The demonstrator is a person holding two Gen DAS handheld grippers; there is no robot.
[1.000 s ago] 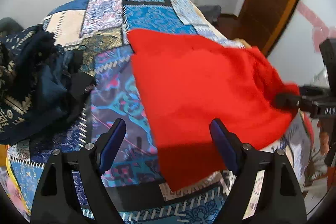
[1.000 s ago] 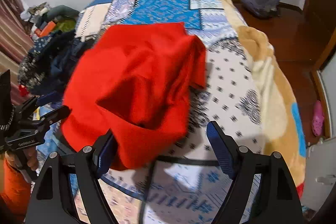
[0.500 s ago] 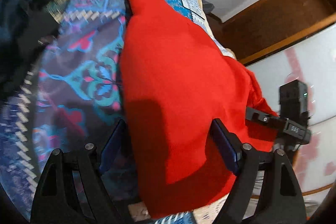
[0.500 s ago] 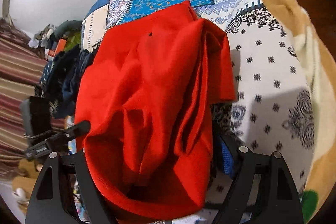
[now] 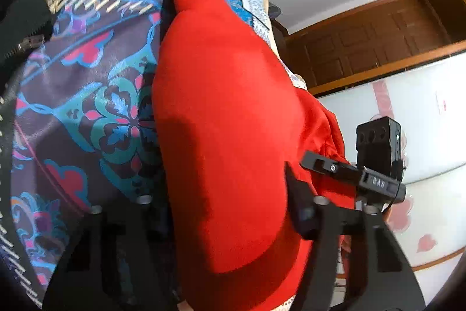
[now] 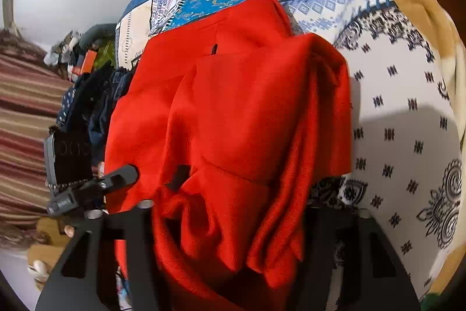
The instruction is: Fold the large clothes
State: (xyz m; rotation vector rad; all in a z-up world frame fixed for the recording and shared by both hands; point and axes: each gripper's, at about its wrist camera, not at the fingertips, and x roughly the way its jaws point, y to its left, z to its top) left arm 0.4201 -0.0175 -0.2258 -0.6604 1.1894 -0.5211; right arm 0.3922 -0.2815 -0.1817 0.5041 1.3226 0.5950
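A large red garment lies bunched on the patchwork bed cover. It also fills the middle of the right wrist view. My left gripper stands open with the near end of the red cloth between its fingers. My right gripper is open too, with folds of the cloth heaped between its fingers. The right gripper shows in the left wrist view at the cloth's right edge. The left gripper shows in the right wrist view at the cloth's left edge. The fingertips are hidden by cloth.
A pile of dark blue clothes lies on the bed left of the red garment. The bed's tan blanket edge runs along the right. A wooden door and a white wall stand beyond the bed.
Both grippers have moved forward and down onto the near end of the red garment. The cloth now sits between the fingers of each, bunched higher at my right gripper.
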